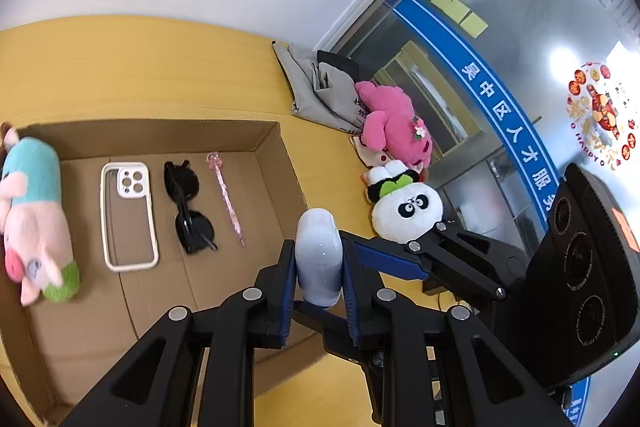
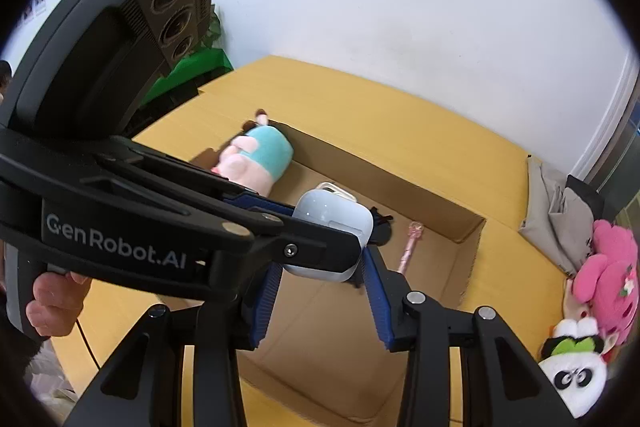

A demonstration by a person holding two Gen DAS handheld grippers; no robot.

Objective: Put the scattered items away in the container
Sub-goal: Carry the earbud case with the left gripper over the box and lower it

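A white earbud case (image 1: 320, 267) hangs above the right end of an open cardboard box (image 1: 256, 139), and both grippers are on it. My left gripper (image 1: 318, 245) is shut on its flat sides. From the right, a blue-padded finger (image 1: 392, 261) of the right gripper reaches in beside it. In the right wrist view the earbud case (image 2: 332, 223) has its lower end between the pads of my right gripper (image 2: 322, 263), which press on it. The left gripper (image 2: 328, 227) crosses in from the left. Inside the box lie a pig plush (image 1: 32, 219), a phone case (image 1: 128, 219), sunglasses (image 1: 186, 207) and a pink pen (image 1: 228, 199).
The box stands on a yellow table (image 1: 140, 67) against a white wall. Right of it, outside the box, lie a pink plush (image 1: 396, 127), a panda plush (image 1: 404, 211) and a grey bag (image 1: 316, 87). A person's hand (image 2: 56, 303) grips the left gripper's handle.
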